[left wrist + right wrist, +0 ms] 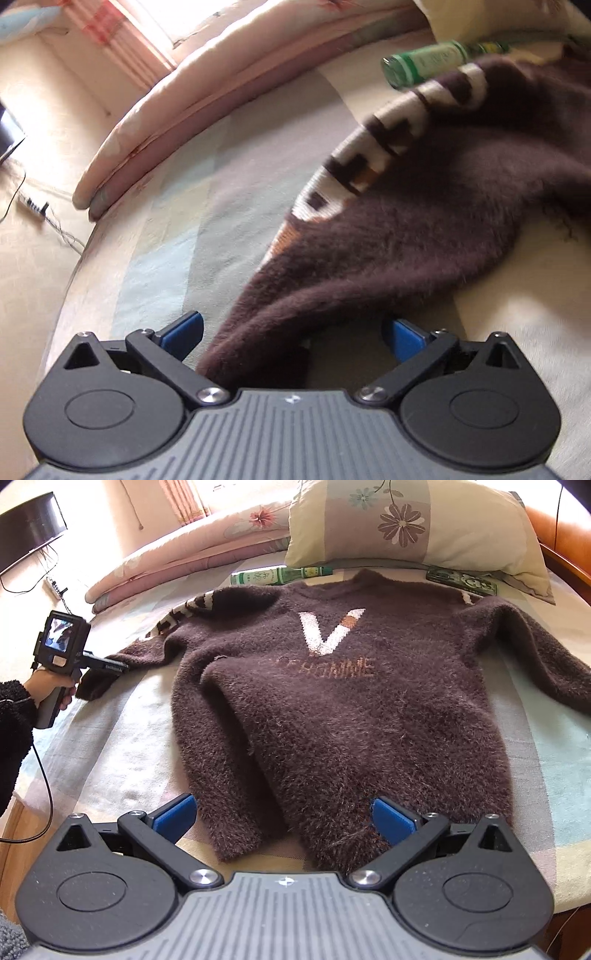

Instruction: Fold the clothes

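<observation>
A fuzzy dark brown sweater with a white V on the chest lies face up on the bed sheet, sleeves spread out. Its left sleeve, with a white patterned band, runs down to a cuff that lies between the blue pads of my left gripper, which is open. In the right wrist view the left gripper sits at that cuff, held by a hand. My right gripper is open at the near hem, with the hem between its fingers.
A green bottle and a flat green patterned item lie just beyond the collar. Behind them is a floral pillow. A folded pink quilt runs along the far left. The bed edge drops off at the left, near a power strip.
</observation>
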Motion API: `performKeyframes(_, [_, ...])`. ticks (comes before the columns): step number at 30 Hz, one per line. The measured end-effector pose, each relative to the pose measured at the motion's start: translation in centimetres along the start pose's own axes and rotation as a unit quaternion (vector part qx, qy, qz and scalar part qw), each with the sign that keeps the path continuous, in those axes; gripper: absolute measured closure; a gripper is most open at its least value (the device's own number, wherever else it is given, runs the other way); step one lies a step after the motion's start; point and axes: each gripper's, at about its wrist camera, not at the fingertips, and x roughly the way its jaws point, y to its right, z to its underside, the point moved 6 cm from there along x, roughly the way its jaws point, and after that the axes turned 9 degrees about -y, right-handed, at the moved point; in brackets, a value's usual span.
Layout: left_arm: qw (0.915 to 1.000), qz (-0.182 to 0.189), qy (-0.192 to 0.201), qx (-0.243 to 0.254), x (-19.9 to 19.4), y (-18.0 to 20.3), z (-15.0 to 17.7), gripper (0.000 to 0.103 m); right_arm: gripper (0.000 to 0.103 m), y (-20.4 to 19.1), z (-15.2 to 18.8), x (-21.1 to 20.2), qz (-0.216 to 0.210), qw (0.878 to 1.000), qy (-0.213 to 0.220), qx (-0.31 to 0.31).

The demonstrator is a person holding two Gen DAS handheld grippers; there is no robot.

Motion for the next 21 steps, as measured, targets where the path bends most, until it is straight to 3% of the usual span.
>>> performKeyframes(2, [0.9995, -0.023, -0.009, 0.017, 0.9, 0.5, 0.2, 0.000, 0.000, 0.0, 0.0, 0.1, 0.000, 1.000, -0.001, 0.000])
performKeyframes(7, [0.9914, -0.113, -0.029, -0.058, 3.2, -5.0, -0.5, 0.000, 0.000, 0.1, 0.0, 0.2, 0.011, 1.000, -0.004, -0.001])
performKeyframes(10, [0.9706, -0.221, -0.049, -0.081, 3.9, -9.3, -0.1, 0.000, 0.000, 0.6, 0.0, -0.2, 0.014, 1.000, 0.001, 0.006])
performKeyframes(17, [0.9641, -0.190, -0.066, -0.173, 2.4, -15.0, 3.2, 0.001, 0.000, 1.4, -0.1, 0.2, 0.009, 1.000, 0.002, 0.029])
performKeyframes(21, [0.9756, -0.150, -0.065, -0.147, 2.0, -13.4, 4.0, 0.001, 0.000, 0.7, -0.2, 0.6, 0.002, 1.000, -0.001, 0.023])
